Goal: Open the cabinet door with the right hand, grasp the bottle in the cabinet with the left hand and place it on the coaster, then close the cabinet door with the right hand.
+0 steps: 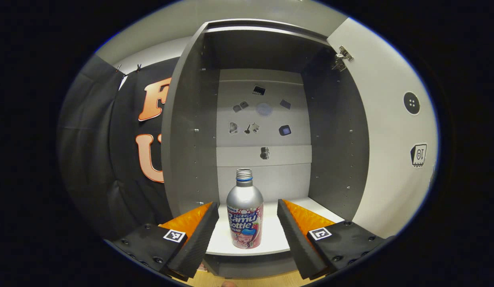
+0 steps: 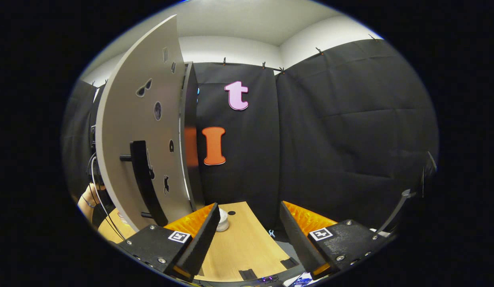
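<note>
I have the door (image 2: pixel 141 131) swung wide on its hinges, so the cabinet (image 1: pixel 191 119) is open to me from the front and the right gripper (image 2: pixel 247 235) can hang clear of the handle (image 2: pixel 145 183) over the table (image 2: pixel 247 243), fingers apart and holding nothing. The left gripper (image 1: pixel 247 235) faces straight into the cabinet with its fingers spread wide, empty. The bottle (image 1: pixel 245 215) stands upright near the front edge of the shelf (image 1: pixel 278 235), centred in the gap between the two fingers but not touched by either. I judge the approach is lined up for the grasp.
</note>
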Motion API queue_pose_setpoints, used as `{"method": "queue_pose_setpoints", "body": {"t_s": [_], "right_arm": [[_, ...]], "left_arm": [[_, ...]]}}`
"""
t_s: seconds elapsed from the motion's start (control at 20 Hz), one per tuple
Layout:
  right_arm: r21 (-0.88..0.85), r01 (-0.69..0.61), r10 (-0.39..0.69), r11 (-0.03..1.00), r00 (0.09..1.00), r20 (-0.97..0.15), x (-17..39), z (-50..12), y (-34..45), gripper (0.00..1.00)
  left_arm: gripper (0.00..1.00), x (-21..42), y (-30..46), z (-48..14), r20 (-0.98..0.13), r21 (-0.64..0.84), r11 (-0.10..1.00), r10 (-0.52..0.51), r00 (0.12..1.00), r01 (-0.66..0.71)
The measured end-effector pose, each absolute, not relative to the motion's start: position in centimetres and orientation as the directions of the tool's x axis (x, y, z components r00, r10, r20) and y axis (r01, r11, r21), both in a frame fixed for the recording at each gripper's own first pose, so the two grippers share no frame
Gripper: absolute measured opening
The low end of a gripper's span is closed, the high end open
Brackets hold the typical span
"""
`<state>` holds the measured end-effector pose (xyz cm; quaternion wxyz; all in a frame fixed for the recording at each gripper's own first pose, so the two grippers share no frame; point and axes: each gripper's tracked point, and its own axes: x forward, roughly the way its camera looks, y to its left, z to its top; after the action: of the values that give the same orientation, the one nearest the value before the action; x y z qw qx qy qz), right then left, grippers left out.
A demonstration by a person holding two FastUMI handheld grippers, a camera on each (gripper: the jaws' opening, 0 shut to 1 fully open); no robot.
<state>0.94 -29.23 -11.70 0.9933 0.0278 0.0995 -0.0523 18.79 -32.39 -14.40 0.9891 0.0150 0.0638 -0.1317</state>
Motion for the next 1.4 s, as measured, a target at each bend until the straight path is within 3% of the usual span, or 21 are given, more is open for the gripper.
{"method": "queue_pose_setpoints", "body": {"t_s": [0.7,0.8,0.85,1.25,1.4], "right_arm": [[0.056,0.152,-0.134,0.987,0.960,-0.248,3.3,-13.7,-31.8,0.93],[0.056,0.152,-0.134,0.987,0.959,-0.250,3.3,-13.9,-31.9,0.93],[0.057,0.151,-0.132,0.987,0.959,-0.250,3.3,-13.9,-31.9,0.99],[0.066,0.102,-0.083,0.993,0.967,-0.243,3.7,-14.0,-30.4,0.98],[0.072,0.078,-0.058,0.994,0.967,-0.246,4.0,-14.1,-29.7,0.98]], "left_arm": [[0.95,24.1,-33.2,-18.4,-0.184,-0.002,0.968,-0.249,0.951,0.252],[0.87,23.7,-32.7,-18.4,-0.185,-0.010,0.970,-0.239,0.953,0.241],[0.86,23.4,-32.6,-18.3,-0.188,-0.017,0.969,-0.243,0.952,0.245],[0.83,17.5,-29.1,-15.5,-0.136,-0.001,0.967,-0.253,0.958,0.255],[0.86,15.0,-26.6,-15.6,-0.129,0.025,0.973,-0.224,0.966,0.229]]}}
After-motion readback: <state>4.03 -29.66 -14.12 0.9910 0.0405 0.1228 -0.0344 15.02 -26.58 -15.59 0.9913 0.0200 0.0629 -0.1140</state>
